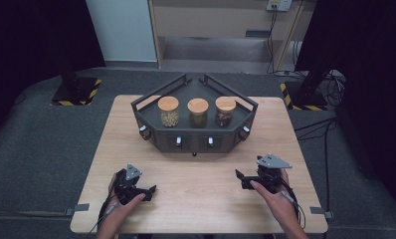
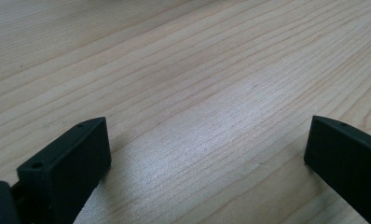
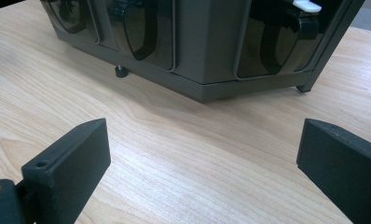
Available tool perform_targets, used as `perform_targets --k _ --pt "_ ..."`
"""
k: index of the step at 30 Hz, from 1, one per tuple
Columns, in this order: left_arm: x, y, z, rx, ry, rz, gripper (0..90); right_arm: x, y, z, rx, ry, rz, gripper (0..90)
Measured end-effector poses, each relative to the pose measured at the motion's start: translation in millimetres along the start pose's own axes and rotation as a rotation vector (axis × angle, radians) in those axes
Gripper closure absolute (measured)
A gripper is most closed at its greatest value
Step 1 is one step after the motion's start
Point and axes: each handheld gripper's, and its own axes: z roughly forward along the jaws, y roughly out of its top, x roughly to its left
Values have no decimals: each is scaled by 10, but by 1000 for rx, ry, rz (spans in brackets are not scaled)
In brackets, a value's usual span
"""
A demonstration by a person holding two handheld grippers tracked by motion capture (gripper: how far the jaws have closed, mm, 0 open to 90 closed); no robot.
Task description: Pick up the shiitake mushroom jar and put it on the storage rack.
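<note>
left gripper point(image 1: 136, 186) held low over near-left part of wooden table point(image 1: 201, 199), jaws spread wide, nothing between them but bare wood grain. right gripper point(image 1: 253, 178) likewise held at near-right, jaws wide apart and empty, grey three-cornered plate on top, pointed toward dark angular rack point(image 1: 194, 135) at table's far middle. three glass jars with wooden lids standing in a row on rack's top shelf: left jar point(image 1: 168, 111) with pale round contents, middle jar point(image 1: 198, 113) with greenish contents, right jar point(image 1: 225, 110) with dark mixed contents. rack's front compartments with glossy dark items and white tab point(image 3: 306, 6) visible in right gripper view. both grippers well apart from rack.
</note>
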Motion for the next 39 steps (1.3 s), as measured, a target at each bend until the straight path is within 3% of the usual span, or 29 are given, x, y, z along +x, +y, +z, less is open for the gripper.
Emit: perform_targets --k 28,39 --pt "0 0 0 0 0 0 0 88 -167 -23 9 37 12 23" --pt "-12 -2 -3 0 5 -1 0 159 -204 125 81 60 -17 23"
